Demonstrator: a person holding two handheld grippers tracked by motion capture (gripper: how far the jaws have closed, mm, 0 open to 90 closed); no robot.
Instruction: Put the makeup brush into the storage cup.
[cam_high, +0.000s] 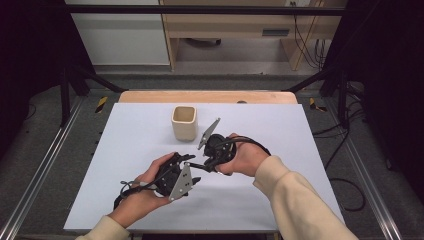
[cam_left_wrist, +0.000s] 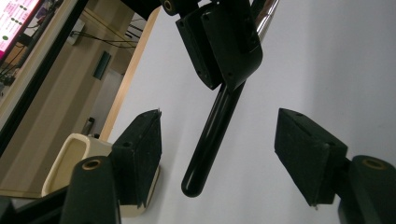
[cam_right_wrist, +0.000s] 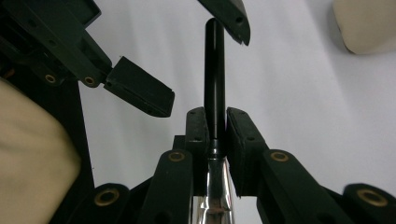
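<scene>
White table (cam_high: 280, 130) backs a glossy black, round-tipped rod (cam_left_wrist: 212, 135) with chrome end.

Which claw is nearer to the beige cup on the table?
Right. The right claw is just in front of the beige cup, holding a black pen. The left claw is farther toward the person.

handle (cam_right_wrist: 214, 74): glossy black, smooth, plastic-looking | shaft (cam_right_wrist: 217, 191): polished chrome metal, mirror-bright | gripper pads (cam_left_wrist: 303, 154): matt black, finely grained | cup (cam_high: 184, 122): cream, matt, smooth | table top (cam_high: 300, 150): pale, matt sheet | table edge (cam_high: 207, 96): light wood | sleeve (cam_high: 295, 200): beige cloth
</scene>
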